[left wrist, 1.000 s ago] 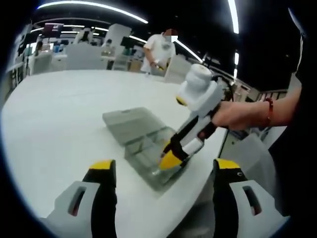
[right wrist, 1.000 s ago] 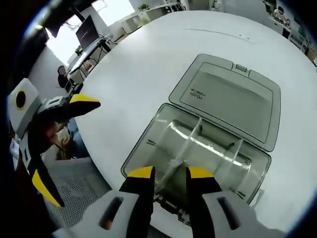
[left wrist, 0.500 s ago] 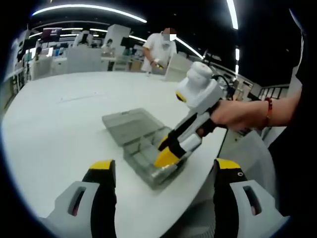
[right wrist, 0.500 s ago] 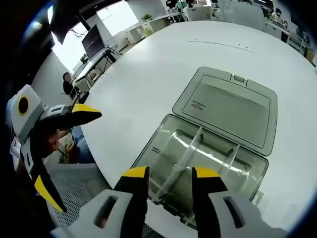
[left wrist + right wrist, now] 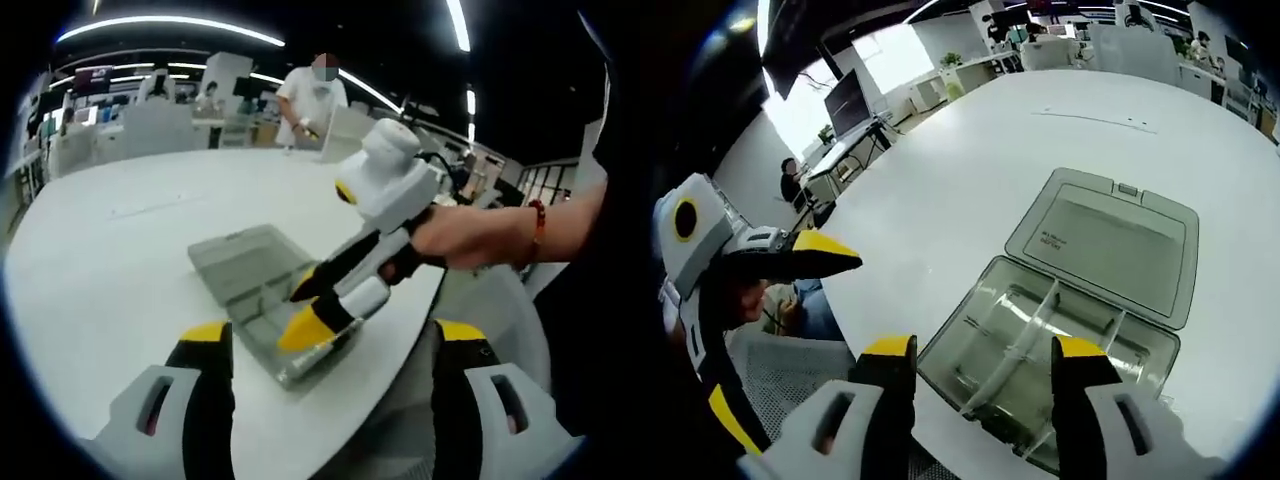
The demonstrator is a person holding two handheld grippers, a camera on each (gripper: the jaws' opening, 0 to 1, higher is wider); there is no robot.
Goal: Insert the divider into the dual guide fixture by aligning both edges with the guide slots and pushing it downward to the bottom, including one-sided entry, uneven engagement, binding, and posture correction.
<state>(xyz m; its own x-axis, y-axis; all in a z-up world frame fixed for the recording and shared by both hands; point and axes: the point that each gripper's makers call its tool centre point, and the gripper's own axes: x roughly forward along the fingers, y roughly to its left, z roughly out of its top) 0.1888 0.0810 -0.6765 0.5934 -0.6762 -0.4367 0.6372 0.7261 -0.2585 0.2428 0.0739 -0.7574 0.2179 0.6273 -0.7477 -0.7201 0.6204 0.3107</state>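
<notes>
So both sets of jaws are spread wide with nothing between them. In the right gripper view, the right gripper [image 5: 985,360] hangs above the near end of the clear plastic box [image 5: 1045,350], its yellow tips sitting either side of that end but apart from it. The box is the dual guide fixture here: a see-through tray with its lid [image 5: 1105,240] flipped open flat on the far side. Inside, a long clear divider [image 5: 1025,335] runs down the middle, and a short cross piece [image 5: 1110,330] branches off it. Can't tell if the long one is seated all the way to the bottom, too transparent to judge.

In the left gripper view, the left gripper [image 5: 325,345] is low and off to the side of the box, well apart from it, jaws just as wide. From there you can see the right gripper's white body with a hand [image 5: 450,235] wrapped round it, tips hovering over the box's near end.

Everything sits near the rim of a big round white table [image 5: 970,160]. A person [image 5: 310,95] stands at the far side.
</notes>
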